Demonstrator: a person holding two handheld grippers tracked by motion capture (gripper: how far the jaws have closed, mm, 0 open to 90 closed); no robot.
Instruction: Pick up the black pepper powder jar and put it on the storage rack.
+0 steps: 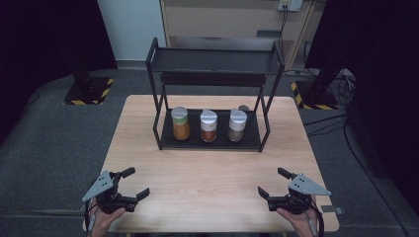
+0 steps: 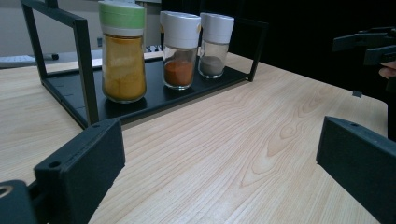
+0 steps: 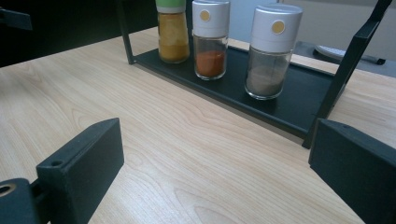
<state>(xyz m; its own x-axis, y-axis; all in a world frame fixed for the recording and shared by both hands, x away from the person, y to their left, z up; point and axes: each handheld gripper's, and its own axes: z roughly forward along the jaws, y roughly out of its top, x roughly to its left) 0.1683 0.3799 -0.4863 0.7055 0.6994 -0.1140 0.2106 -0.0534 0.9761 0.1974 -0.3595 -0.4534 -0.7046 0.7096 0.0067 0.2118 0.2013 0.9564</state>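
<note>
Near the front left corner of the wooden surface point(image 1: 212, 168), the left tool point(image 1: 131, 183) is held just above the wood with its two black jaws spread wide apart and nothing between them. Near the front right corner, the right tool point(image 1: 273, 182) is held the same way, jaws wide apart and empty, pointing inward and toward the rack. A hand point(image 1: 106, 219) grips each tool from the front edge. In the left gripper view the left tool point(image 2: 219, 158) shows bare wood between its jaws, and the right tool point(image 2: 369, 46) appears farther off at the right edge. In the right gripper view the right tool point(image 3: 215, 163) likewise frames bare wood.

Toward the back edge of the surface, about midway between its left and right edges, stands a black two-tier metal rack point(image 1: 215, 61). Three spice jars stand upright in a row on its lower shelf, well apart from both tools. The jar with the green cap point(image 1: 180, 123) holds yellow powder and stands at the left end of the row. The middle jar point(image 1: 208, 125), white-capped, holds orange-red powder. The right jar point(image 1: 237, 125), also white-capped, holds grey-brown powder. The jars stand near one another without touching. In the left gripper view the green-capped jar point(image 2: 123, 51) is nearest; in the right gripper view the grey-brown jar point(image 3: 271, 51) is nearest.
</note>
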